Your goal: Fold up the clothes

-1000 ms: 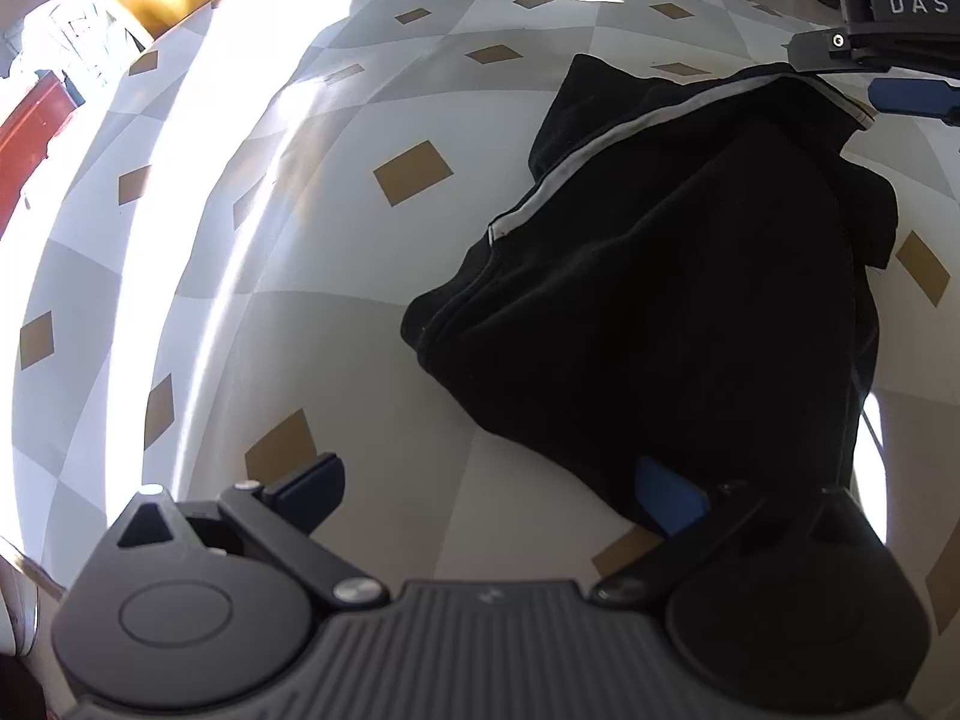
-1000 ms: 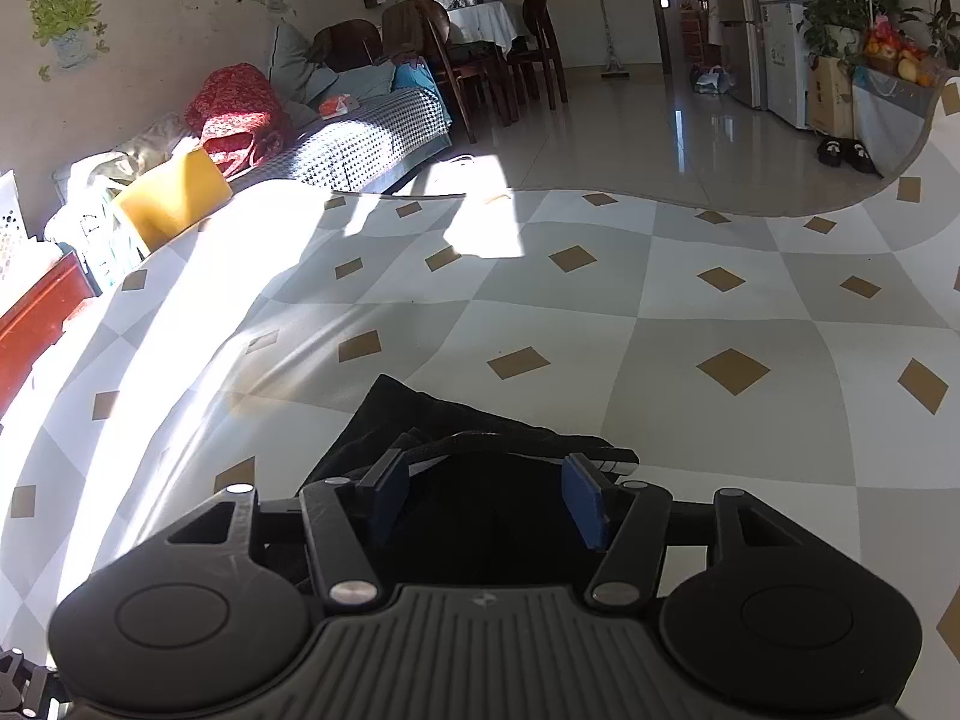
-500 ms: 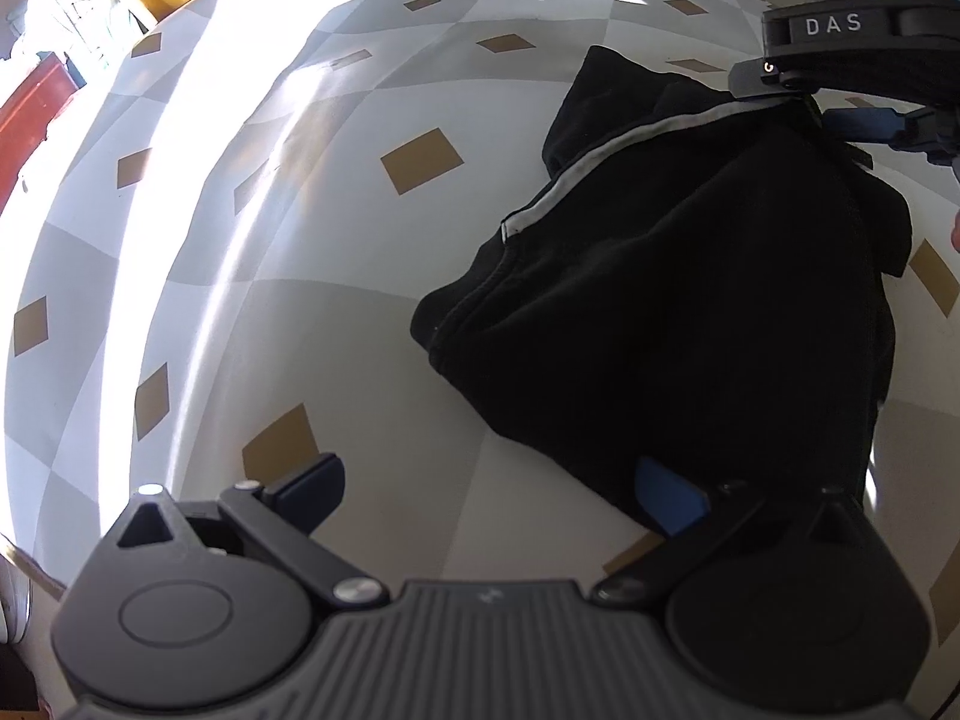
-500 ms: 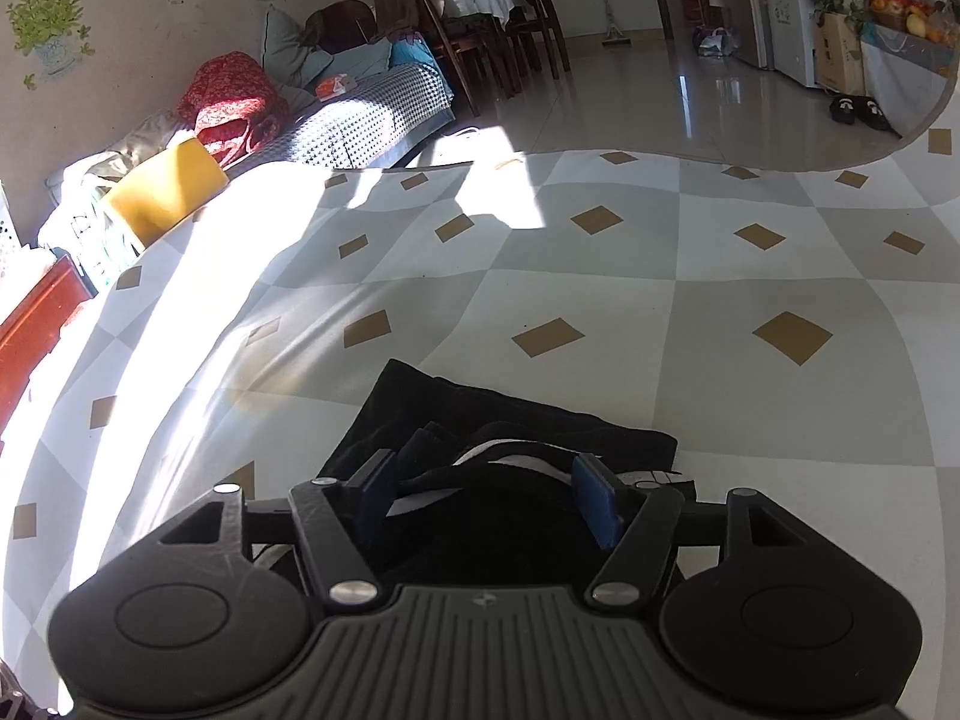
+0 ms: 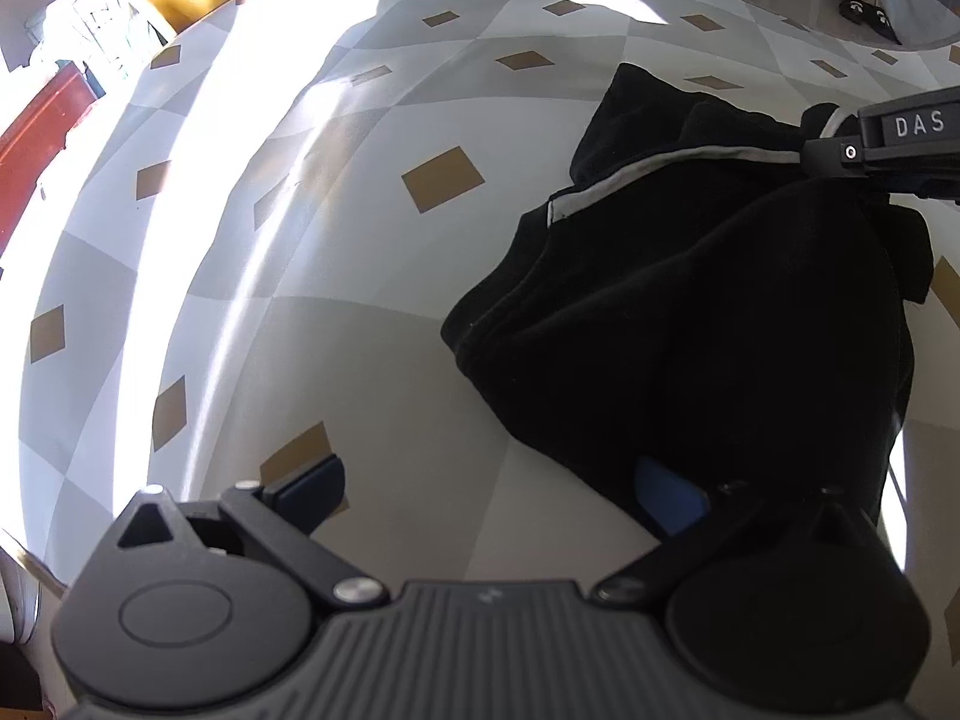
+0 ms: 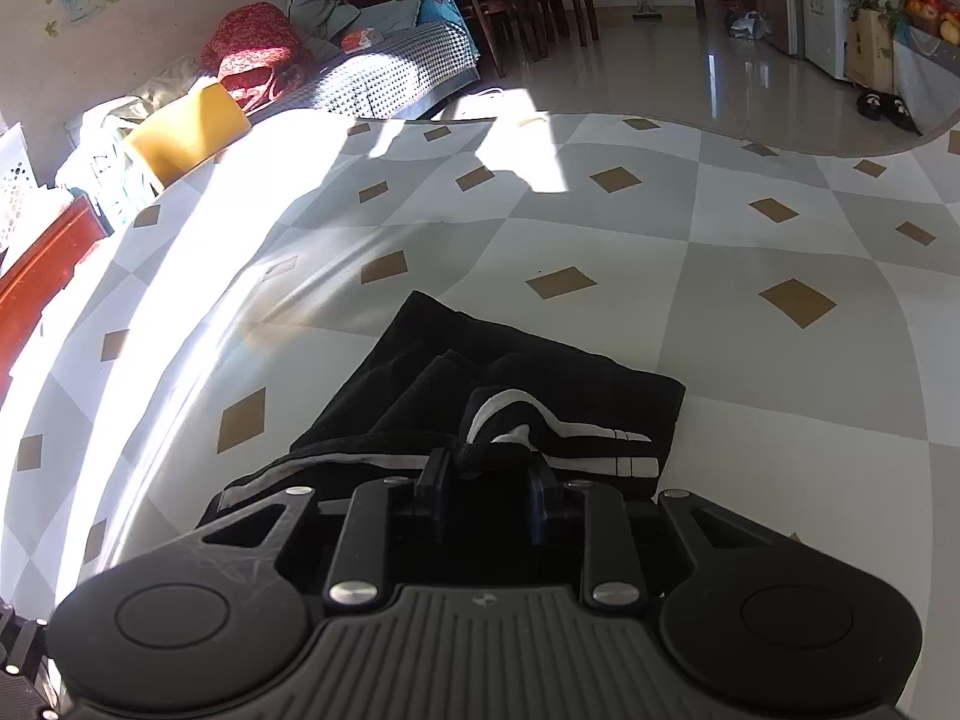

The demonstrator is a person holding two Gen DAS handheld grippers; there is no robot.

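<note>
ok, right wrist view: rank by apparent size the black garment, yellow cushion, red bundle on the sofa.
1. black garment, largest, though it lies nearest the camera
2. yellow cushion and red bundle: look about alike, both far back, so unranked

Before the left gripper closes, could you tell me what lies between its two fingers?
In the left wrist view, only bare checkered tablecloth lies between the fingers; the black garment covers just the right one.

The garment [image 5: 708,312] lies on the tablecloth [image 5: 336,312], right of centre in the left wrist view.
</note>
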